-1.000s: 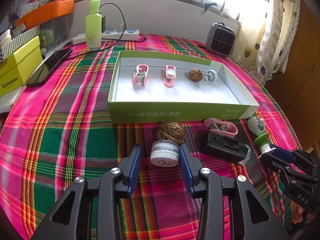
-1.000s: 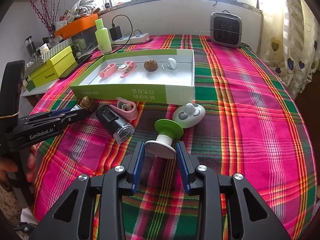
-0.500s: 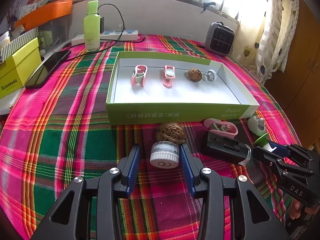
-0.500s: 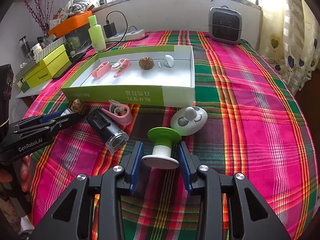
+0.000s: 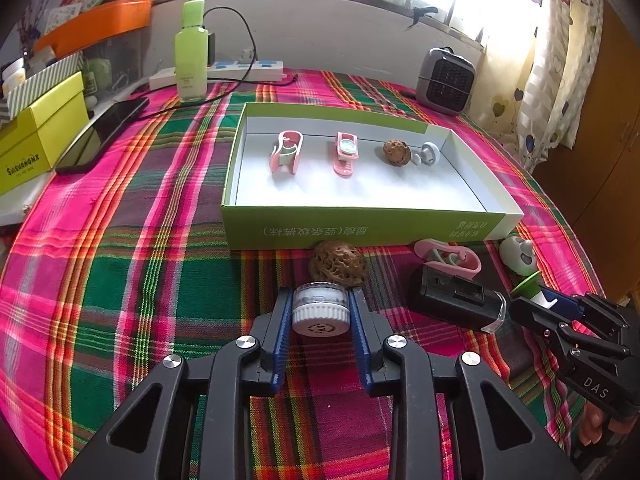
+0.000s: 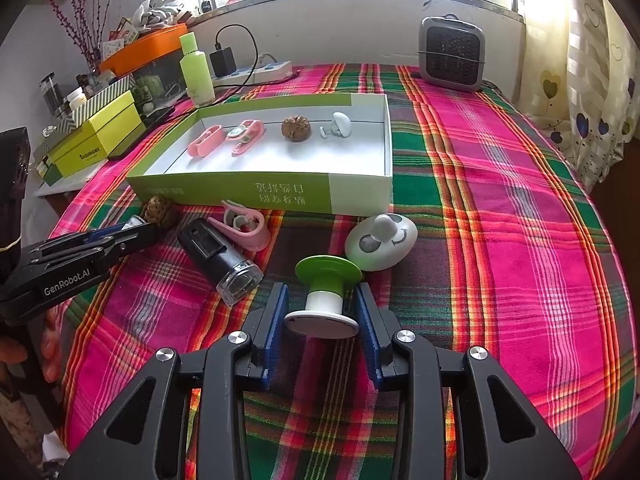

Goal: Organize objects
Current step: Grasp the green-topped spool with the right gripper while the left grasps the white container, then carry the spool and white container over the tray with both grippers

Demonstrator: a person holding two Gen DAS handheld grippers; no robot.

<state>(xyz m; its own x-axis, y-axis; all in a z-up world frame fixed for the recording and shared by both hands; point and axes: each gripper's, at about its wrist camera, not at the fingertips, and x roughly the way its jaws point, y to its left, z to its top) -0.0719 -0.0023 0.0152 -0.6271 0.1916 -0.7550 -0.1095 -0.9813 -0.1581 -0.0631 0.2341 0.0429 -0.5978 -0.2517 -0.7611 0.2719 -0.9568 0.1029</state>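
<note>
A small clear jar with a white ribbed lid lies on the plaid cloth, just before the green cardboard tray, and the left gripper is closing, its blue pads touching the jar's sides. From the right, a green-and-white spool-shaped plastic piece stands between the right gripper's pads, which sit a little apart from it.

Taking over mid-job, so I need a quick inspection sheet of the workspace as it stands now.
Surface: plaid tablecloth, flat.
Job's things: green box holds four small items; small jar, green-and-white spool, wicker ball, pink clip, black cylinder and white smiley piece lie outside it.
Clutter: green bottle, phone, yellow box, heater.
Grippers: left tool closing on the jar; right tool around the spool, small gaps either side.
Cables: charger lead and power strip.
Surroundings: window, curtain.
</note>
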